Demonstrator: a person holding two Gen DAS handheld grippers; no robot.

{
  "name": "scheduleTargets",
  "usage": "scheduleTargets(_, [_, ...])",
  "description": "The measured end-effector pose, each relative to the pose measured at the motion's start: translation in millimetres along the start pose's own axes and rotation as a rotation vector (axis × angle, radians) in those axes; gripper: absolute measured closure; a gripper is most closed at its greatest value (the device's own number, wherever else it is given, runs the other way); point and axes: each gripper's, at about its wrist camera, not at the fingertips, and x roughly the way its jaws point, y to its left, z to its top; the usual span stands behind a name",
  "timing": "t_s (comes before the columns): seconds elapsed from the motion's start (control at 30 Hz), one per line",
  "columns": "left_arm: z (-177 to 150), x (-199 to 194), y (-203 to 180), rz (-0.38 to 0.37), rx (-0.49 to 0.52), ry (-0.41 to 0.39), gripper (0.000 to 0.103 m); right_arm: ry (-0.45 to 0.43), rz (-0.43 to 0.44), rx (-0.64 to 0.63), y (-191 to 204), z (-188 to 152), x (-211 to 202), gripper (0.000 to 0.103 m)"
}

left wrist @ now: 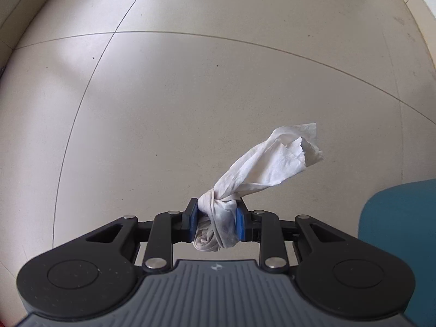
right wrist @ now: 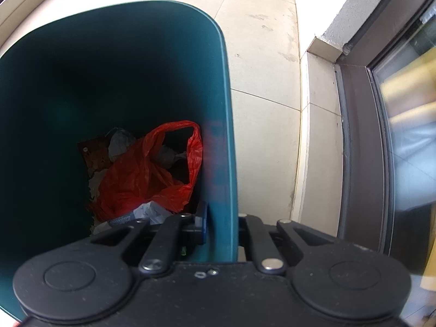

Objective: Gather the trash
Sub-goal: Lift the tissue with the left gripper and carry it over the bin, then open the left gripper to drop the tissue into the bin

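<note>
Jaws: the left gripper [left wrist: 215, 222], low centre of the left wrist view, has its blue pads [left wrist: 193, 218] pressed on the knotted end of a crumpled white tissue [left wrist: 261, 169], whose loose tail trails toward the right of the frame above the tiled floor [left wrist: 163, 95]; the right gripper [right wrist: 218, 224] is clamped on the wall of the teal bin [right wrist: 218, 109], one finger inside and one outside. We judge the step in hand to be carrying the tissue to the bin, whose edge shows at the lower right of the left view. We should keep the grip firm, bring the tail fully over the opening, and release only there. Inside lie a red plastic bag [right wrist: 147, 174] and paper scraps; a wall and a glass door [right wrist: 403, 136] flank the right.
</note>
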Motion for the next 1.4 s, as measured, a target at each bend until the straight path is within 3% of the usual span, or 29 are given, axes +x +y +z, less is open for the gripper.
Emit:
scheduleTargets(0.37, [-10.7, -132.0, -28.1, -0.092, 0.087, -0.093, 0.077, -0.001, 0.02, 0.059, -7.7, -0.1, 0.3, 0.097])
scheduleTargets(0.77, [-22.4, -237.3, -120.6, -0.259, 0.307, -0.179, 0.077, -0.009, 0.042, 0.089, -17.1, -3.1, 2.3, 0.098])
scheduleTargets(0.9, [-31.6, -240.0, -162.8, -0.274, 0.411, -0.156, 0.077, -0.011, 0.048, 0.091, -20.0, -4.5, 2.1, 0.098])
scheduleTargets(1.07, [-40.2, -209.7, -211.8, -0.249, 0.494, -0.091, 0.077, -0.012, 0.063, 0.1, -24.1, -6.0, 3.5, 0.099])
scheduleTargets(1.4, [-48.7, -146.5, -278.7, -0.126, 0.568, 0.039, 0.077, -0.014, 0.075, 0.106, -30.3, -6.2, 2.1, 0.099])
